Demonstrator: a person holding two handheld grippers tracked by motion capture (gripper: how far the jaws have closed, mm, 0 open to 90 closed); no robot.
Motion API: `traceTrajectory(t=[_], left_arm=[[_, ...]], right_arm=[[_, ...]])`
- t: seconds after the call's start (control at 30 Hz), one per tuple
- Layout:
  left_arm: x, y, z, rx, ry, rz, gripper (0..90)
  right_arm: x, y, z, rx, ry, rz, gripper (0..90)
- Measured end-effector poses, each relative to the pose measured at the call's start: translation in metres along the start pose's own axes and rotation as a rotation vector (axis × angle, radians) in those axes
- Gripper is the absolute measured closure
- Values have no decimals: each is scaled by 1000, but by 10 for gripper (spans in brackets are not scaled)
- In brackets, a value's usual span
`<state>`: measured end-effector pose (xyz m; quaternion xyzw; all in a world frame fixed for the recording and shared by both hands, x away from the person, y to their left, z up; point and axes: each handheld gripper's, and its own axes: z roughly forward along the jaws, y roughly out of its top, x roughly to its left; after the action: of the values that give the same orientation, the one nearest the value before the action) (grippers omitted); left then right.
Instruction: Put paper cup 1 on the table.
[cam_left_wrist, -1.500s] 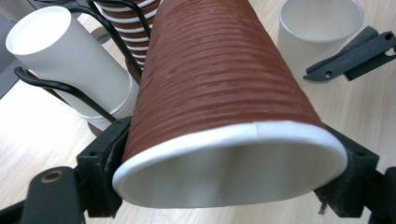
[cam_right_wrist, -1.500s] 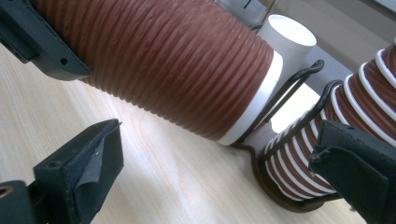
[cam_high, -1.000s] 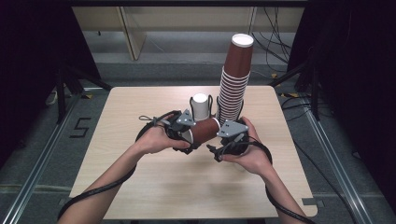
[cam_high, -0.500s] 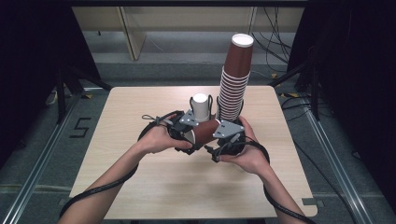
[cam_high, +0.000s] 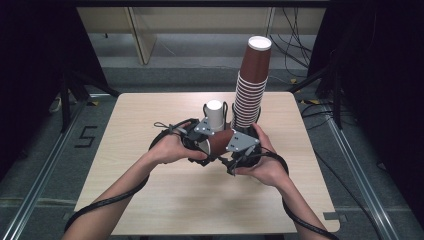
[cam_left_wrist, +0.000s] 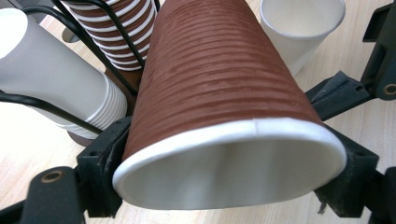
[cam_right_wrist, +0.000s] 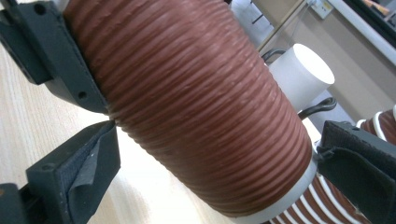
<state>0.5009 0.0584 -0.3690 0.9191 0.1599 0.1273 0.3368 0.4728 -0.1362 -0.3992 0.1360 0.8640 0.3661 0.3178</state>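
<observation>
Fingers (cam_left_wrist: 100, 186) of the left gripper (cam_high: 197, 142) are seen clamped on the rim end of a brown ribbed paper cup (cam_high: 220, 142), the rim being squashed into an oval between the pads. At the cup's other end, the right gripper (cam_high: 239, 150) has its jaws set on either side of the wall — one pad (cam_right_wrist: 357, 165) is pressed against the white rim band, the other (cam_right_wrist: 77, 170) stands just beside the wall, contact not being discernible there.

The cup is held on its side above the middle of the table (cam_high: 150, 210), between both hands. Just behind it, toward the far edge, a tall stack of brown cups (cam_high: 251, 85) and a shorter stack of white cups (cam_high: 215, 116) are held in a black wire rack (cam_left_wrist: 100, 23). A single white cup (cam_left_wrist: 299, 25) stands open on the table beyond — near the right gripper.

The held cup is brown, finely ridged, white inside, with a rolled white lip.
</observation>
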Motion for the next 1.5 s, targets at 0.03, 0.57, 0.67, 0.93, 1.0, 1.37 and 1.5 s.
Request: traceTrajectory(t=[0.03,0.57,0.67,0.93,1.0,1.37,1.5], left_arm=[[0,0,0,5,-1,0,179],[-2,2,-1,-15,-6,8,191],[-3,3,-2,-23,-7,11,195],[-5,6,-4,-17,-25,32,205],[-5,6,-4,-18,-27,31,207],[-6,8,-5,-34,-31,27,207],[-4,9,-7,-22,-39,50,207]], right_arm=[[0,0,0,1,1,-10,6],[8,1,4,44,25,-40,6],[7,2,4,37,18,-60,6],[9,3,7,55,10,-89,11],[9,3,7,57,10,-97,13],[11,4,7,59,16,-131,59],[11,4,7,64,12,-165,87]])
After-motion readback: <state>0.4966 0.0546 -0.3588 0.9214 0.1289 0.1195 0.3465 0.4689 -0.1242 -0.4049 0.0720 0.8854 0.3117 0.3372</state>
